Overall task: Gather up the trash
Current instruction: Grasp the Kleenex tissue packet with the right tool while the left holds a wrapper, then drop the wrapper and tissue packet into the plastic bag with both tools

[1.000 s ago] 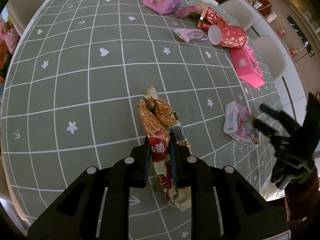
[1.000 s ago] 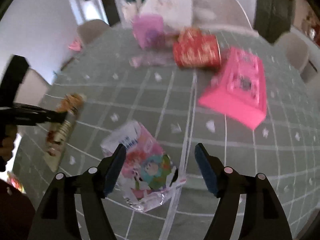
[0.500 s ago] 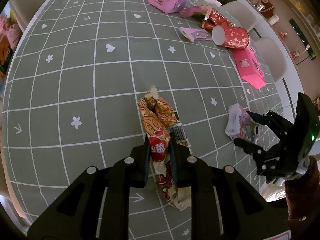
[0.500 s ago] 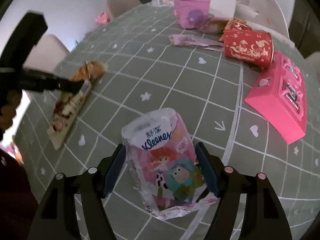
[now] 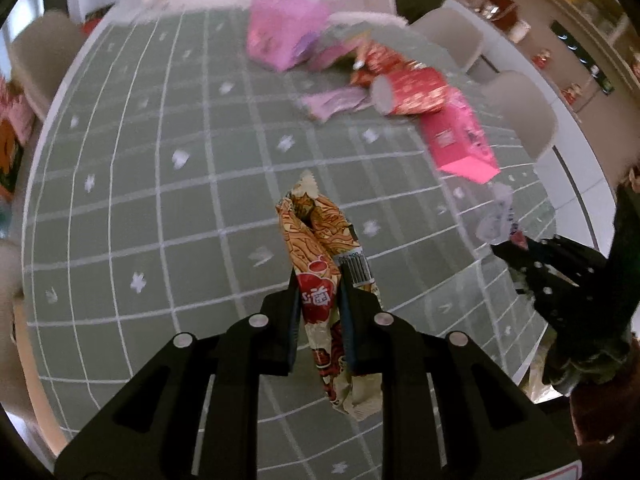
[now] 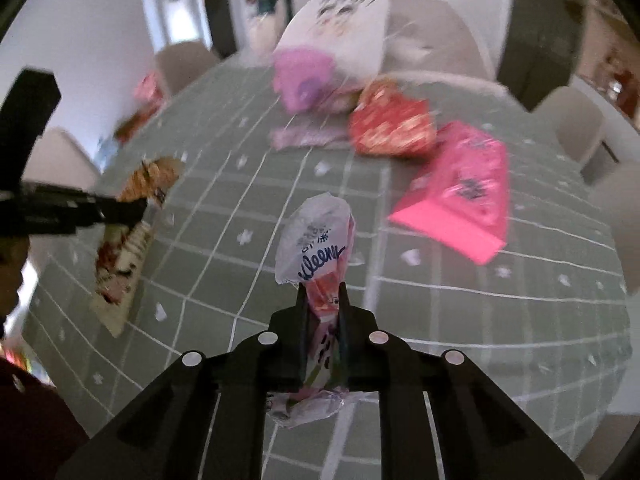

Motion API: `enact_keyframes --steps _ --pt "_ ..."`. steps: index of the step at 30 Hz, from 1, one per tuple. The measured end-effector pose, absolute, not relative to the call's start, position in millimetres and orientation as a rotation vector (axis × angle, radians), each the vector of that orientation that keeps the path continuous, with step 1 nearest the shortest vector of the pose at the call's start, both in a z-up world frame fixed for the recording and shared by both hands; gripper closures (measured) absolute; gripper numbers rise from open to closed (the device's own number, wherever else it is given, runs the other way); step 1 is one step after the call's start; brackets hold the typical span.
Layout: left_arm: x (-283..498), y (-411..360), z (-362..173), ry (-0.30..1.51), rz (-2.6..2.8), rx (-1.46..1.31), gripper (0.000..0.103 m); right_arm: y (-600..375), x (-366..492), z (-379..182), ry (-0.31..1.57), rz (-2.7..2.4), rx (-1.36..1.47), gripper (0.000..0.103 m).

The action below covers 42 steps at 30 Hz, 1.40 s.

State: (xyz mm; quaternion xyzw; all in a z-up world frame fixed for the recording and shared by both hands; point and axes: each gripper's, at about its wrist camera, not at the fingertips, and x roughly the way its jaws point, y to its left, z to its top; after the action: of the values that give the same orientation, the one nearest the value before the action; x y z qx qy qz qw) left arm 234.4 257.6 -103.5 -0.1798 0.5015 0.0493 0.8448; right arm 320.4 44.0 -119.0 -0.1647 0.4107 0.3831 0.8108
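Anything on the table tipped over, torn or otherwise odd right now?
Yes: the red paper cup lies on its side at the far end of the table, open mouth showing, among loose wrappers. The orange snack wrapper in the left gripper is torn open at its top.

Left gripper (image 5: 319, 280) clamped, tilted down; right gripper (image 6: 323, 290) jaws just closed.

2 wrist views, shared table (image 5: 120, 216)

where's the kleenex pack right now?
Right wrist view, centre: the Kleenex pack is pinched in the right gripper, whose jaws have just closed on it, above the green tablecloth, with the pink box to its right.
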Motion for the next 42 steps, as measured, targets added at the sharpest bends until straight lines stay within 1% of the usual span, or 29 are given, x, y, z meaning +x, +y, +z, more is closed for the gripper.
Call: enact_keyframes --steps 4,11,16,22,31,36,42 --pt "244 223 -74 0.989 0.057 -0.309 0.087 7 316 -90 0.829 0.756 -0.289 0.090" --pt "258 140 -24 0.849 -0.091 -0.227 0.087 -74 298 -44 0.748 0.608 -0.188 0.090" --pt "265 75 -4 0.775 -0.223 -0.215 0.087 -136 277 -19 0.678 0.494 -0.168 0.090" --pt "264 -8 -2 0.775 -0.362 -0.182 0.087 -218 246 -5 0.624 0.368 -0.123 0.090" --pt "257 -133 -15 0.800 -0.583 -0.103 0.087 -332 199 -16 0.622 0.169 -0.042 0.090" --pt "262 -185 -31 0.835 -0.665 -0.096 0.086 -377 178 -28 0.634 0.081 0.005 0.090" --pt "274 -233 -51 0.894 -0.712 -0.088 0.087 -409 166 -35 0.632 0.020 0.046 0.090"
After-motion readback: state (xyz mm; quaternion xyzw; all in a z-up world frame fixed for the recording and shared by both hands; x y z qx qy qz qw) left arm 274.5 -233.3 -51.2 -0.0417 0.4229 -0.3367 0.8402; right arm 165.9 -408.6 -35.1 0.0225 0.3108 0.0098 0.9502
